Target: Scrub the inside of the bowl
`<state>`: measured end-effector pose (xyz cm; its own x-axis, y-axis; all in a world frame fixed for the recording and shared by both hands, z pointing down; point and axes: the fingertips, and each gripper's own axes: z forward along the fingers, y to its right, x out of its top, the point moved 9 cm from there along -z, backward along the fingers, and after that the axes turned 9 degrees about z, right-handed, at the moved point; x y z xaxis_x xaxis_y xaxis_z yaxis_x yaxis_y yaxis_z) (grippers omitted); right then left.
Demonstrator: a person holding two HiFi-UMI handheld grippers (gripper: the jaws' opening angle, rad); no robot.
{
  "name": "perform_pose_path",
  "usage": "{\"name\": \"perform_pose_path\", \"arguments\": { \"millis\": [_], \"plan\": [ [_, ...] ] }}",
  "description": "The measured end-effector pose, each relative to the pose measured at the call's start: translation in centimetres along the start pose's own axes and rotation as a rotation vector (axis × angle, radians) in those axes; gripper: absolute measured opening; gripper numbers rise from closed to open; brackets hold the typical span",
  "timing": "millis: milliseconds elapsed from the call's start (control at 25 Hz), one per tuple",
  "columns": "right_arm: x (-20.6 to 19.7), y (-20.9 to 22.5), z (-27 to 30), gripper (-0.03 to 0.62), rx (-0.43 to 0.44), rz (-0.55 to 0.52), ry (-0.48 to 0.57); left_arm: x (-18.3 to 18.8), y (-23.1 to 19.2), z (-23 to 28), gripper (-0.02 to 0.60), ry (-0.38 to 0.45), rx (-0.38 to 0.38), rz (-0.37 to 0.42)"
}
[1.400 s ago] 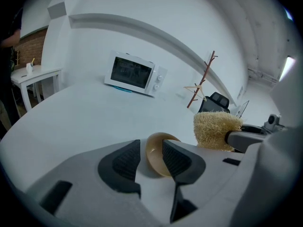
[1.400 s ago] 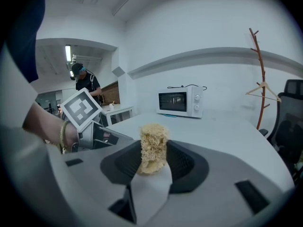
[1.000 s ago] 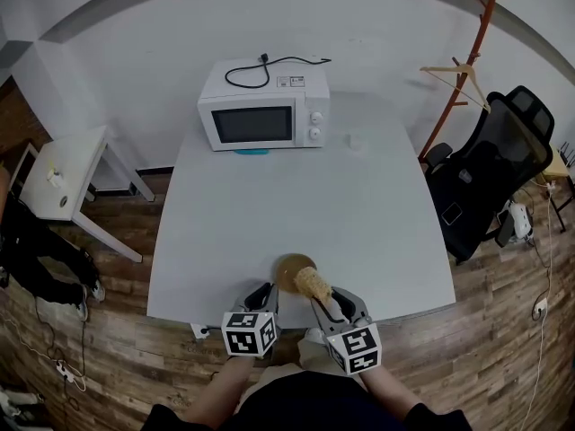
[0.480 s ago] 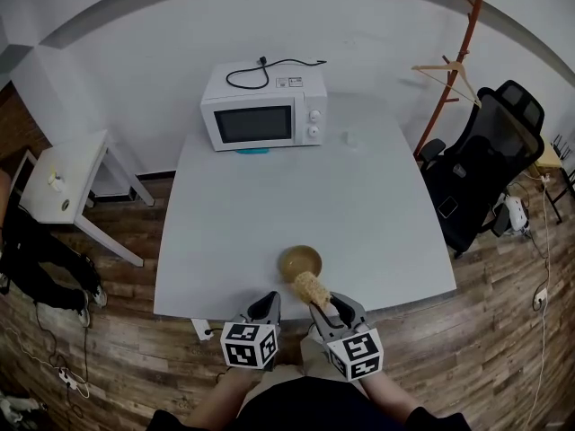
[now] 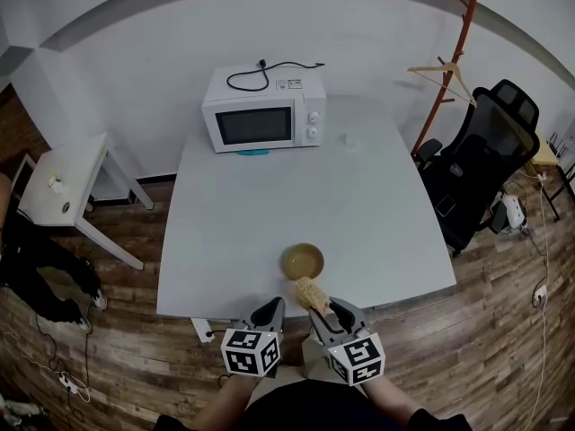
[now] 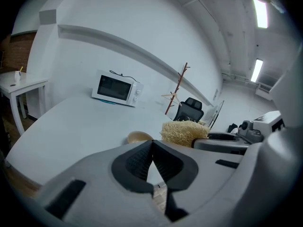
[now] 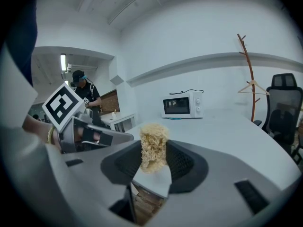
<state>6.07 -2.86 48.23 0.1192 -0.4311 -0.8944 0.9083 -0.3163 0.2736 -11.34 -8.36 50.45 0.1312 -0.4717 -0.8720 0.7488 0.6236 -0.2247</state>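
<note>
both hands have pulled back to the bottom of the frame. left gripper (image 5: 272, 311) fingers (image 6: 135, 162) are pressed together on nothing, and right gripper (image 5: 322, 314) pinches the scrubber (image 5: 311, 293). the bowl (image 5: 302, 260) sits alone on the table (image 5: 269, 196), lower centre. i'd guess the scrubbing's done.

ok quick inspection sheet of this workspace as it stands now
surface: white table, mostly bare
job's things: tan bowl upright near the front edge, no gripper on it; straw-coloured scrubber held just short of the bowl
clutter: microwave at the far edge; small white object beside it
grippers: right gripper shut on the scrubber; left gripper shut, nothing in it
cables: black cord coiled on the microwave; loose cables on the floor
surroundings: office chair, coat stand, side table, person behind
</note>
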Motion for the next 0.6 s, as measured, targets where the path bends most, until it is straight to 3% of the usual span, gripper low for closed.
{"name": "perform_pose_path", "arguments": {
  "millis": [600],
  "plan": [
    [0.33,-0.08,-0.27,0.163,-0.005,-0.016,0.019,0.22,0.34,0.32,0.018,0.009,-0.03,0.01]
  ]
}}
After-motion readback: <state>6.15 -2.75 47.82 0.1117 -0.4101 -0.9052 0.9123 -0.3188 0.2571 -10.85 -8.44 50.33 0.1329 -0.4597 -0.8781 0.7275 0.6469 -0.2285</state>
